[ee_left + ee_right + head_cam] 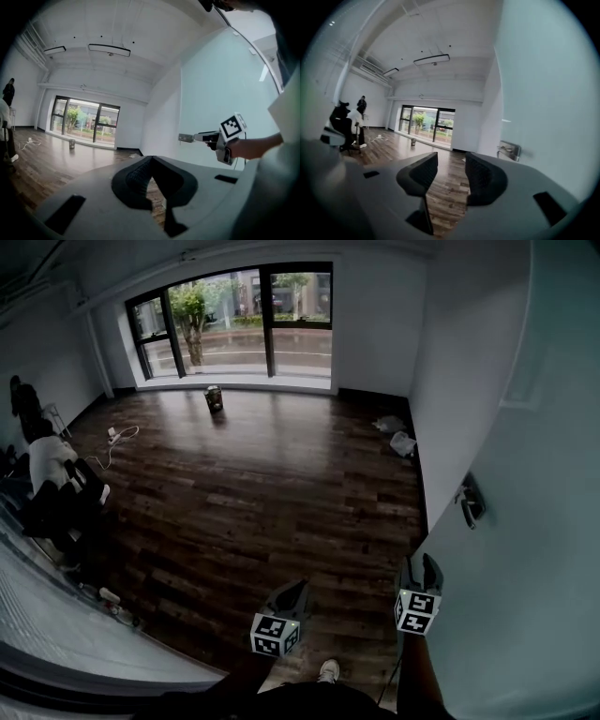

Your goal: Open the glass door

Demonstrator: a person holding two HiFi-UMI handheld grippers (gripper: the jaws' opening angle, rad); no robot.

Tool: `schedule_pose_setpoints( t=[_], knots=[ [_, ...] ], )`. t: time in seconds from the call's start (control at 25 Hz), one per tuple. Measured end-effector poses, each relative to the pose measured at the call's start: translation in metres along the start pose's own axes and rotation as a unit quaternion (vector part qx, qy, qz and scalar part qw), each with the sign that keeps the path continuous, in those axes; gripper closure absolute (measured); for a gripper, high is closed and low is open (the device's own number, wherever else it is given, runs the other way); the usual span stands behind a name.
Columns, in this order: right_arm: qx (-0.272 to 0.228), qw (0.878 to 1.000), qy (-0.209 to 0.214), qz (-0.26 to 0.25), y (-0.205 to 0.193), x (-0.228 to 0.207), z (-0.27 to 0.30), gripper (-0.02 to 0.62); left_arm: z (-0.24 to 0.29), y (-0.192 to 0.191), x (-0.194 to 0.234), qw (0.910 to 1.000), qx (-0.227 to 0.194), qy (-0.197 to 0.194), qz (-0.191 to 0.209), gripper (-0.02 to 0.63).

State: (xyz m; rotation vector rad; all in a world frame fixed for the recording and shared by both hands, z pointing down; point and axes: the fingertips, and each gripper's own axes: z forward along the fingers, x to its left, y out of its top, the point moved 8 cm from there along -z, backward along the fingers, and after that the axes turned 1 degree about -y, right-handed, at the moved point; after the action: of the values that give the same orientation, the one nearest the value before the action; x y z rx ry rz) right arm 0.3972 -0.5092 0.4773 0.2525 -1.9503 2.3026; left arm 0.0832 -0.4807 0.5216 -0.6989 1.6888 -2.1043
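The glass door [530, 549] is a pale frosted pane that fills the right side of the head view. Its dark lever handle [470, 502] juts out at mid height. My right gripper [419, 568] is held just left of the pane, below and short of the handle, open with nothing between its fingers. In the right gripper view the jaws [451, 156] stand apart over the floor, and the handle [509, 150] lies ahead to their right. My left gripper [295, 588] hangs further left over the floor, shut and empty. In the left gripper view [152, 158] the right gripper [206, 137] points at the handle plate [186, 138].
Dark wooden floor [262, 484] runs to a wide window [234, 320] at the back. A small can [213, 398] stands near it. Bags [401, 442] lie by the right wall. People sit at the left [52, 488], with a cable [117, 439] nearby. A shoe [328, 670] is below me.
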Motion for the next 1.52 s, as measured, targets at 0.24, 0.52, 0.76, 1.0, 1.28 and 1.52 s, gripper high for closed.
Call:
schedule_pose_setpoints(
  t=[0.24, 0.52, 0.76, 1.0, 1.28, 1.52],
  knots=[
    [-0.034, 0.995, 0.093, -0.009, -0.02, 0.106, -0.084, 0.577, -0.069, -0.013, 0.006, 1.0, -0.009, -0.002, -0.001, 0.6],
    [-0.027, 0.994, 0.102, -0.005, -0.034, 0.173, -0.167, 0.577, -0.136, -0.03, 0.003, 0.9998, -0.008, -0.018, 0.006, 0.6],
    [-0.037, 0.995, 0.097, 0.0, -0.028, 0.189, -0.21, 0.577, -0.171, -0.034, -0.014, 0.9996, -0.011, -0.027, 0.002, 0.6],
    [-0.055, 0.993, 0.102, 0.012, -0.035, 0.186, -0.264, 0.577, -0.205, -0.04, -0.058, 0.9992, -0.021, -0.031, 0.013, 0.6],
    [-0.061, 0.992, 0.105, 0.02, -0.057, 0.163, -0.37, 0.577, -0.281, -0.069, -0.14, 0.9992, -0.014, -0.028, 0.023, 0.6],
    [-0.084, 0.991, 0.107, 0.01, -0.069, 0.151, -0.456, 0.577, -0.354, -0.098, -0.202, 0.9994, -0.028, -0.021, 0.004, 0.6]
  ],
)
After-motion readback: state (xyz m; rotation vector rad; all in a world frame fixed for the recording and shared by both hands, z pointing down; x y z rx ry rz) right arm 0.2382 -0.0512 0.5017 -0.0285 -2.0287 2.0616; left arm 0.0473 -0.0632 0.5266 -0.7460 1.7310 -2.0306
